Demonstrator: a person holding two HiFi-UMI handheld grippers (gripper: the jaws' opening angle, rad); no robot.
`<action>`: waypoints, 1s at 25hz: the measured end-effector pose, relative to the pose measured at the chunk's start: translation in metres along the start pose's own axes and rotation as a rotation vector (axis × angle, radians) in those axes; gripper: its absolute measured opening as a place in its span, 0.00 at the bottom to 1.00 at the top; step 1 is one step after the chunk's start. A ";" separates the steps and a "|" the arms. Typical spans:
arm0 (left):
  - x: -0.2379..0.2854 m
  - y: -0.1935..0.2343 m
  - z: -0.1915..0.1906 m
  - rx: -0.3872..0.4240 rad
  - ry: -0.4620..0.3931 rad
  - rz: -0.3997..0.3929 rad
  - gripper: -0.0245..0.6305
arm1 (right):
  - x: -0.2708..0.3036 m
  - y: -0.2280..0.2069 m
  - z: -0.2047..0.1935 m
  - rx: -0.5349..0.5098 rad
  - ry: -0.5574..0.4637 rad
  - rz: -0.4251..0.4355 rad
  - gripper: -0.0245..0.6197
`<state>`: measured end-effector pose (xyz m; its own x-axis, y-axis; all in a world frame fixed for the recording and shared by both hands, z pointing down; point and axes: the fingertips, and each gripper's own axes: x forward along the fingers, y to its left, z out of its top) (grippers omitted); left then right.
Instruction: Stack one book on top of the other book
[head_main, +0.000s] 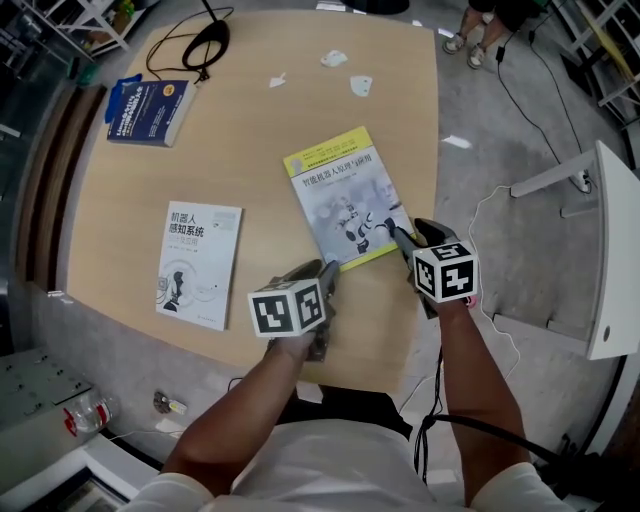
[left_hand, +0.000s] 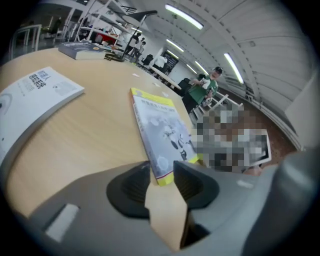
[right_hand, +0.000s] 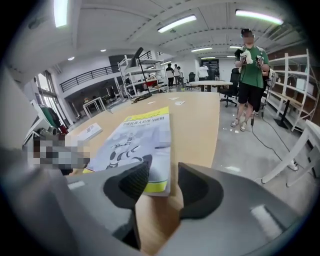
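A yellow-edged book (head_main: 345, 195) with a robot on its cover lies flat near the front of the round wooden table (head_main: 260, 170). A white book (head_main: 198, 262) lies to its left. My left gripper (head_main: 328, 275) is at the yellow book's near left corner; in the left gripper view the yellow book's (left_hand: 162, 125) corner sits between the open jaws of the left gripper (left_hand: 162, 172), not pinched. My right gripper (head_main: 402, 238) is at the near right corner. In the right gripper view the right gripper (right_hand: 162, 182) is open, with the book's (right_hand: 137, 140) edge just inside the gap.
A thick blue book (head_main: 148, 110) lies at the table's far left beside a black cable (head_main: 205, 45). Paper scraps (head_main: 345, 75) lie at the far side. The table's front edge is just below both grippers. A white stand (head_main: 610, 250) is at right. A person (right_hand: 252, 65) stands beyond the table.
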<state>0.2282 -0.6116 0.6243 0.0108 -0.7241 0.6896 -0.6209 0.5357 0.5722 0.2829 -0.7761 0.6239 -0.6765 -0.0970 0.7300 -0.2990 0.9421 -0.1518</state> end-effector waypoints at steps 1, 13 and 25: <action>0.002 0.000 0.001 -0.004 0.001 0.002 0.26 | 0.000 0.000 0.000 0.014 -0.008 0.006 0.31; 0.005 0.010 0.001 0.053 0.021 0.023 0.18 | -0.003 0.012 -0.009 0.091 -0.043 0.038 0.24; -0.039 0.035 -0.043 0.113 0.098 -0.022 0.15 | -0.044 0.075 -0.076 0.206 0.003 0.027 0.24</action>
<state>0.2401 -0.5461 0.6361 0.0986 -0.6863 0.7207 -0.7041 0.4637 0.5378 0.3418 -0.6769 0.6309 -0.6839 -0.0715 0.7261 -0.4126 0.8587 -0.3040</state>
